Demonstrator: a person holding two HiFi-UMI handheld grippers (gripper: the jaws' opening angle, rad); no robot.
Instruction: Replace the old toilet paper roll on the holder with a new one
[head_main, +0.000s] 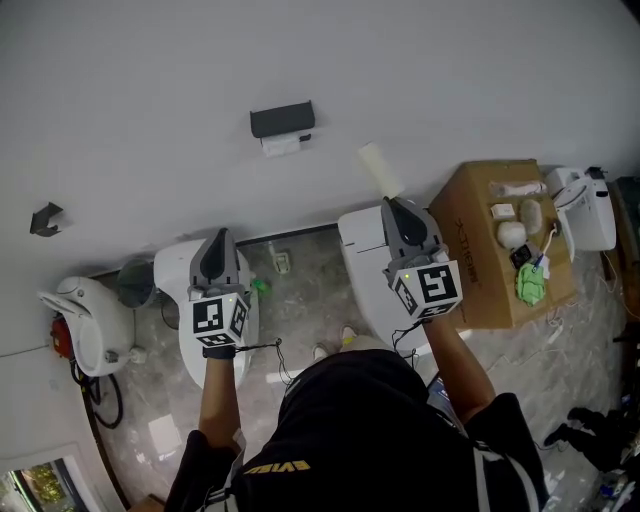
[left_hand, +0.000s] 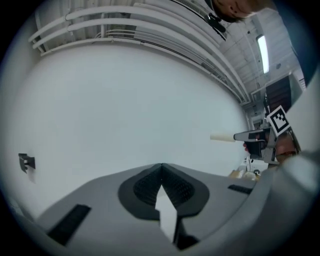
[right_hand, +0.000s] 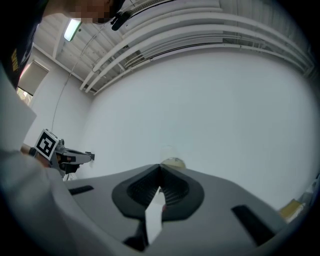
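The cardboard tube (right_hand: 173, 162) is mostly hidden behind the fingers (right_hand: 140, 189).

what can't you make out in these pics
- Head view: too small to tell how much paper hangs under the holder.
- Right gripper view: only the tip of the cardboard tube shows past the closed jaws of the right gripper.
- Head view: the items on the cardboard box are too small to name.

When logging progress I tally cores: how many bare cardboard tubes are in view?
1. The bare tube sticks out of the right gripper, shut on it, right of the wall holder. More could hide among things on the cardboard box.
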